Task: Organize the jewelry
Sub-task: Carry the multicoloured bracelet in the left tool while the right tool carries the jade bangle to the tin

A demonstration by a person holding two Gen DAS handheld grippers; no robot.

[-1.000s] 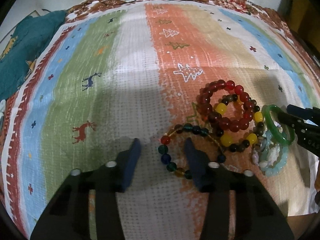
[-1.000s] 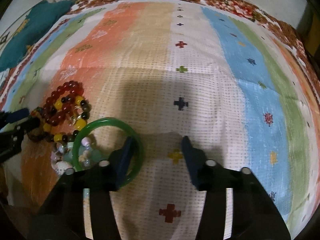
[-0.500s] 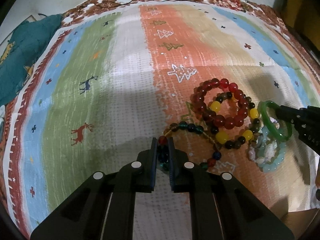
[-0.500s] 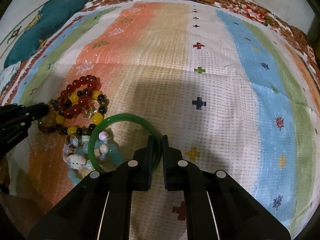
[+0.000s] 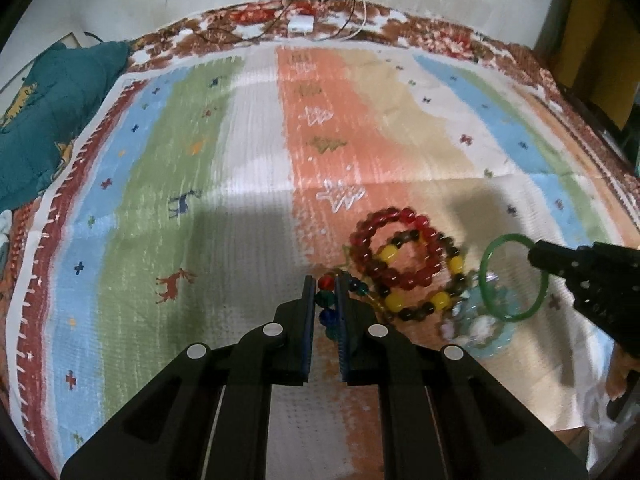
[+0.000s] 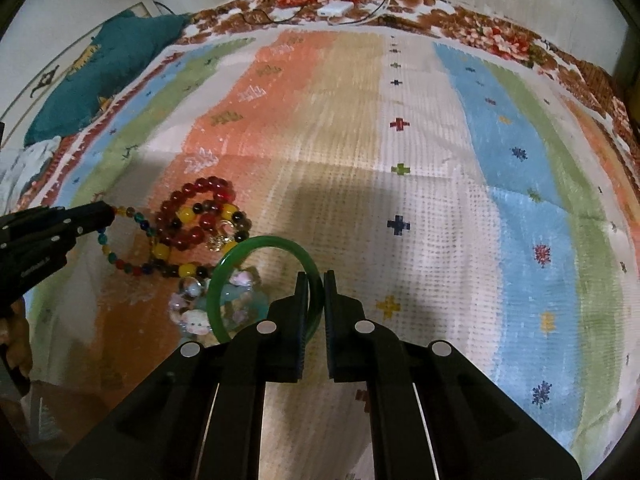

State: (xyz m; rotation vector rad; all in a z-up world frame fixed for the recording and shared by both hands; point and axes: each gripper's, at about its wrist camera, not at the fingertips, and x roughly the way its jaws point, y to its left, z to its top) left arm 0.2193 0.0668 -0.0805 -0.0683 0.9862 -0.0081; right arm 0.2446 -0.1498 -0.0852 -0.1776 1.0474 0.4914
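My left gripper is shut on a multicoloured bead bracelet, whose strand trails right toward the pile. My right gripper is shut on the rim of a green bangle, which is lifted and tilted above the cloth. In the left wrist view the right gripper holds the green bangle at the right. In the right wrist view the left gripper holds the bead bracelet at the left. A red bead bracelet, a yellow-and-dark bead bracelet and a pale blue charm bracelet lie between the grippers.
A striped cloth with small figures covers the surface. A teal fabric lies at the far left. A white plug with cables sits at the far edge by the wall. Part of a hand shows at the lower left.
Both grippers went from open to shut, the left on the bead bracelet, the right on the green bangle. Both have since risen, lifting their pieces off the cloth.
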